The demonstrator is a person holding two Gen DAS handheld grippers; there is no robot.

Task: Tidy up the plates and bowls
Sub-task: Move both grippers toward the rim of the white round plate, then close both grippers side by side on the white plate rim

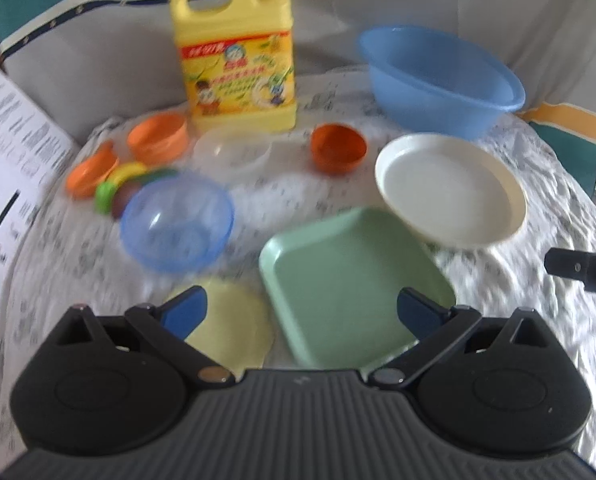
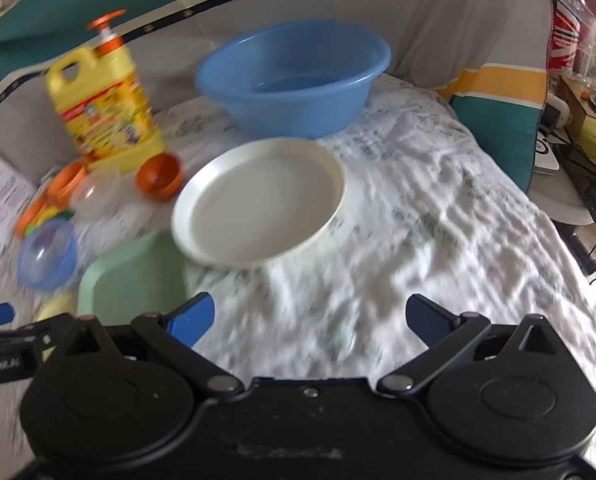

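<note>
**Over the cloth: both claws wide, nothing held**

Below your left gripper, spread wide and empty, lie the green square plate and a yellow round plate. The clear blue bowl sits to the left.

Ahead of your right gripper, also spread and empty, the white plate overlaps the green plate's edge, near the blue basin.

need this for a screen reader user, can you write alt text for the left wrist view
The open left claw hovers empty over a green square plate and a pale yellow round mat on a patterned cloth. Beyond lie a cream round plate, a clear blue bowl, small orange bowls, a blue basin and a yellow detergent jug.
</note>
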